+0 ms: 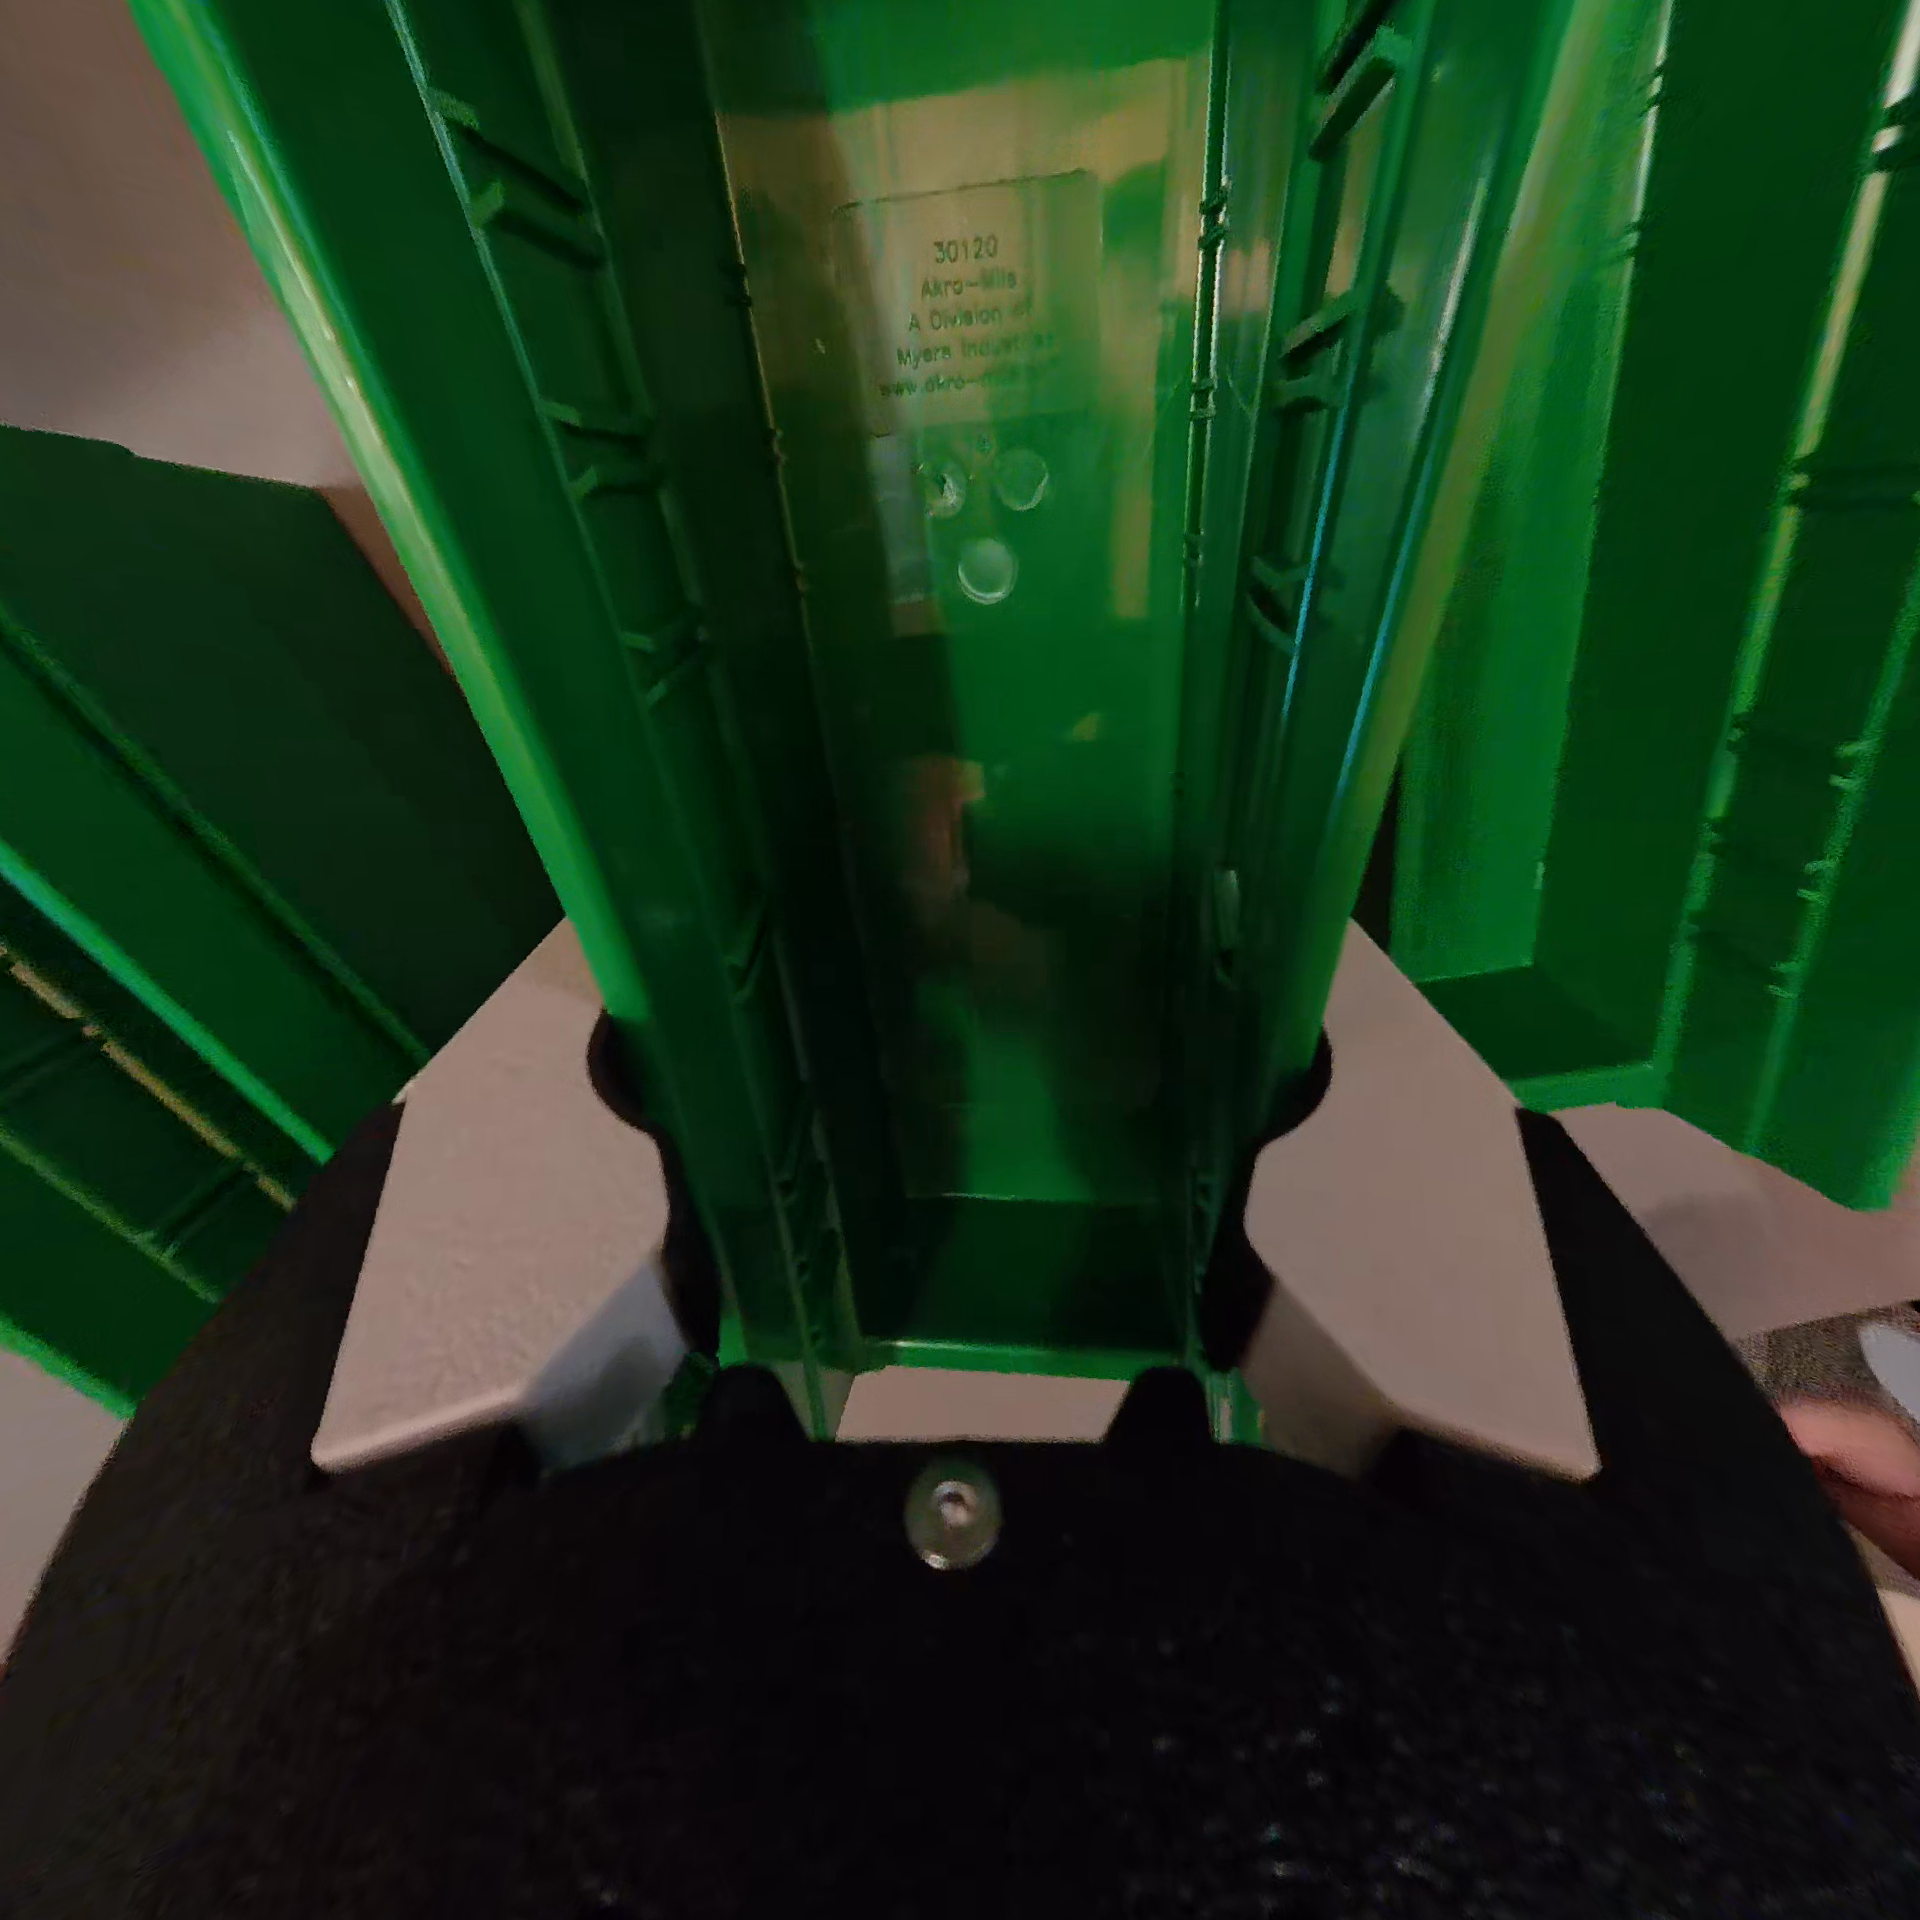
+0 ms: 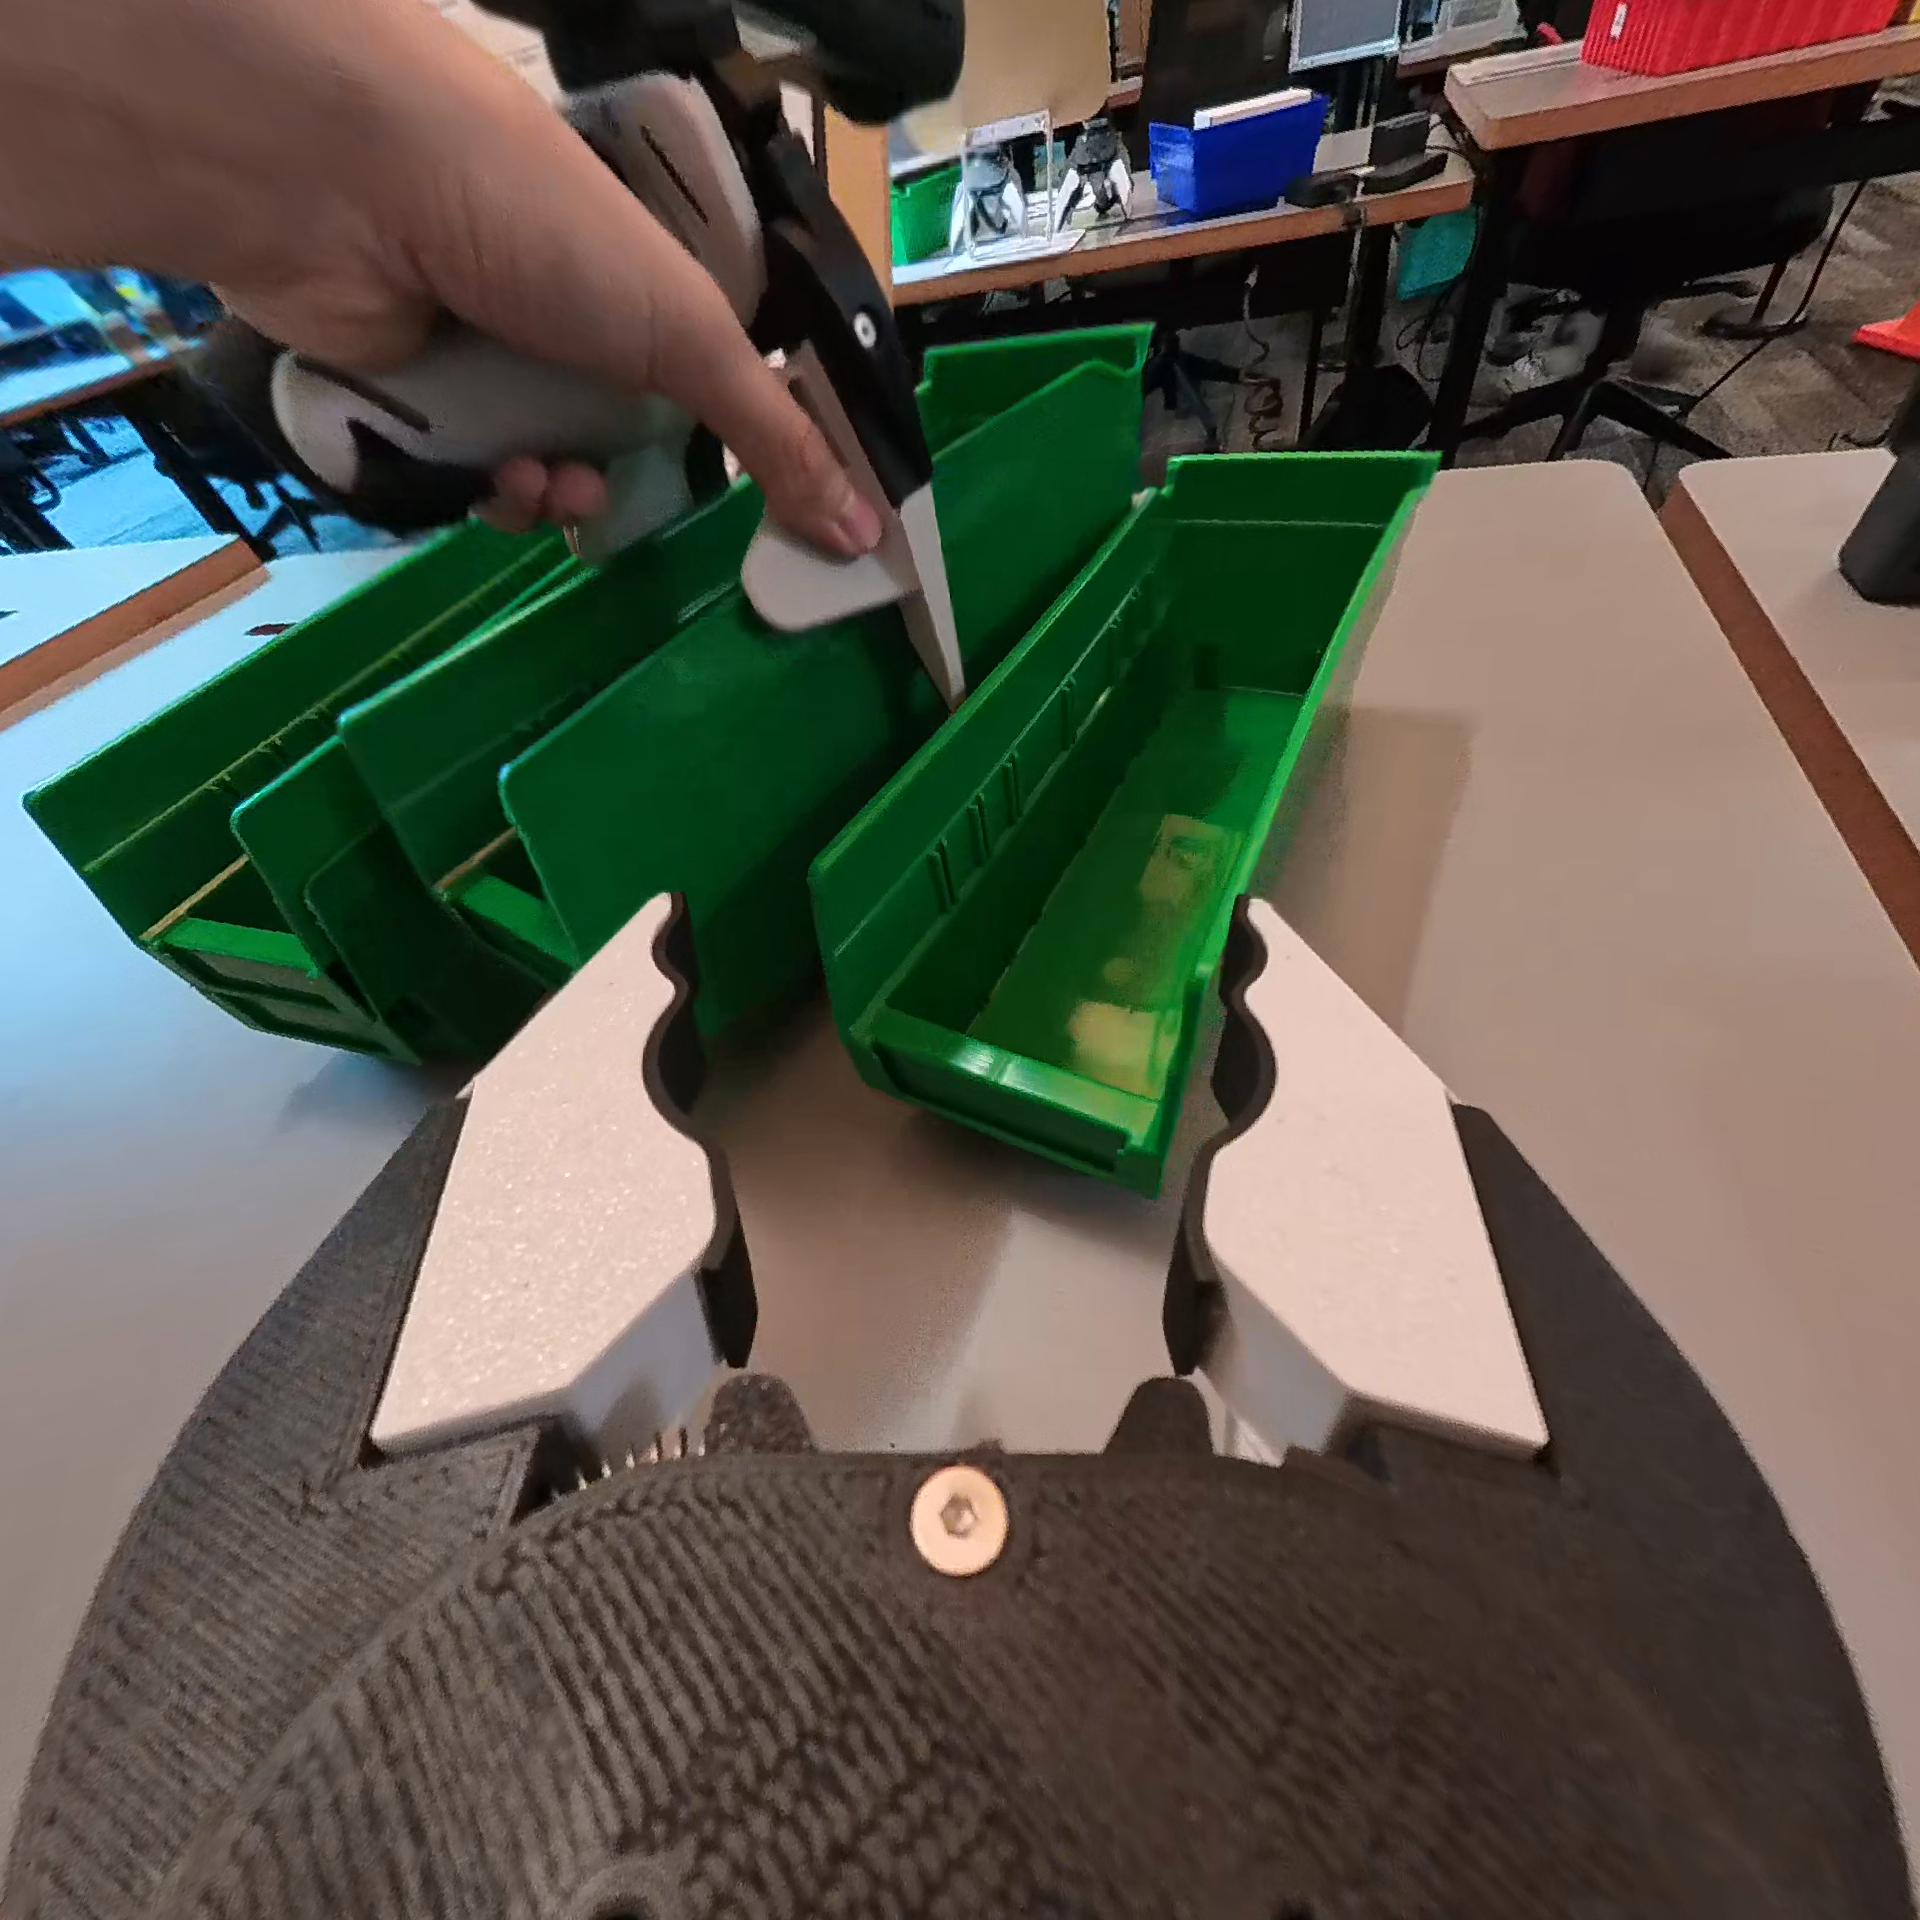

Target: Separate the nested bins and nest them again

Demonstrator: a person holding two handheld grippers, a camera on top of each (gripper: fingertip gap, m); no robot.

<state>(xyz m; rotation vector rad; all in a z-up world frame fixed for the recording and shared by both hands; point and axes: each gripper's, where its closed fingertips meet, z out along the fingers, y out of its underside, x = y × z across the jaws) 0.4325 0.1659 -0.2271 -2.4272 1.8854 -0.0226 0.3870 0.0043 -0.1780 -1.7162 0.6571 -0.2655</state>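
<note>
My left gripper [image 1: 956, 1091] is shut across the width of a long green bin [image 1: 987, 727], one finger on each outer wall, and I look down into its empty inside. The right wrist view shows that gripper [image 2: 873, 582] in a person's hand [image 2: 468, 208], clamped on the middle bin [image 2: 727, 748], which stands tilted between the others. More green bins [image 2: 208, 831] sit nested together to its left. A single empty green bin [image 2: 1091, 831] stands apart on the right. My right gripper [image 2: 956, 1039] is open and empty just before that bin's near end.
The bins stand on a grey table [image 2: 1558, 935]. A second table [image 2: 1818, 582] adjoins on the right with a dark object [image 2: 1886, 540] on it. Desks behind hold a blue bin [image 2: 1236, 156] and a red crate [image 2: 1725, 31]. An orange cone [image 2: 1891, 332] stands on the floor.
</note>
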